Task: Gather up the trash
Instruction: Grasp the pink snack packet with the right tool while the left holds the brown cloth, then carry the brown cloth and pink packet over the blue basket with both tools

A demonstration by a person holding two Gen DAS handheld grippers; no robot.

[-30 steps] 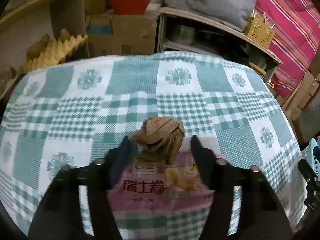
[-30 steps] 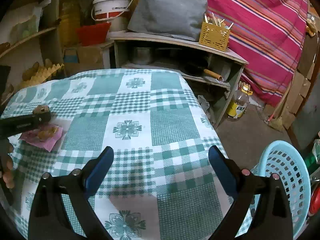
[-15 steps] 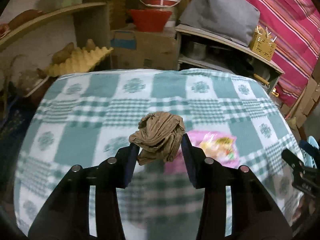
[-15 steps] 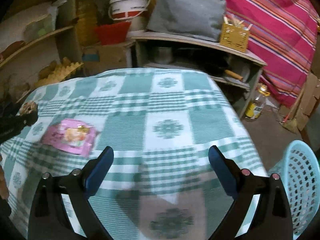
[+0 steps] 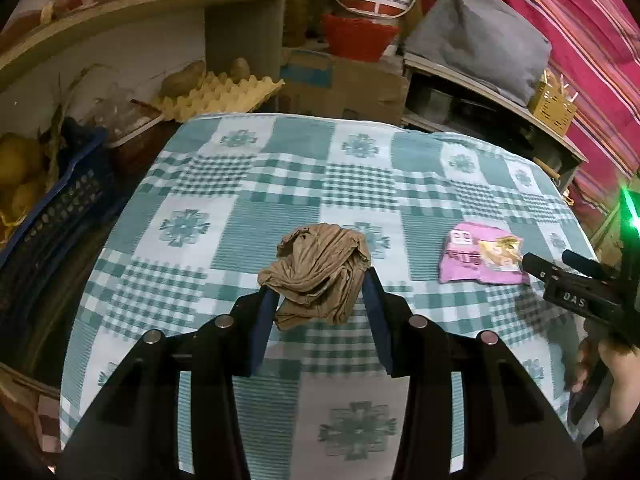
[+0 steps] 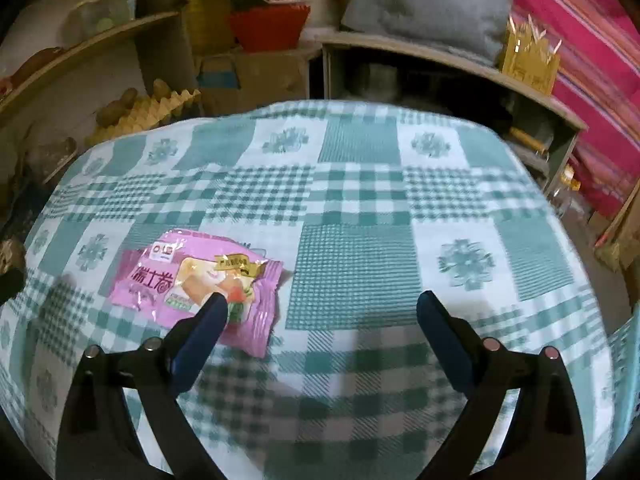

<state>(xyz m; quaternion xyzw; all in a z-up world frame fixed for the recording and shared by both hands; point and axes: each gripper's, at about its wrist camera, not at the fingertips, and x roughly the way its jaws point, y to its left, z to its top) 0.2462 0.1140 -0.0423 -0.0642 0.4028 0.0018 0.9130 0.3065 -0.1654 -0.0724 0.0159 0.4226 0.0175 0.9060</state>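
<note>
Item: crumpled brown paper, now lifted off the pink wrapper, clamped in left gripper jaws. Right gripper: jaws wide, nearing the wrapper on the surface.

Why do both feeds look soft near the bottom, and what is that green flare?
Left wrist view: the tablecloth smears just below the fingertips, while the crumpled brown paper stays sharp; a green light flares at the right edge. Right wrist view: the cloth blurs in the foreground, but the pink wrapper reads clearly. Fisheye bends both.
</note>
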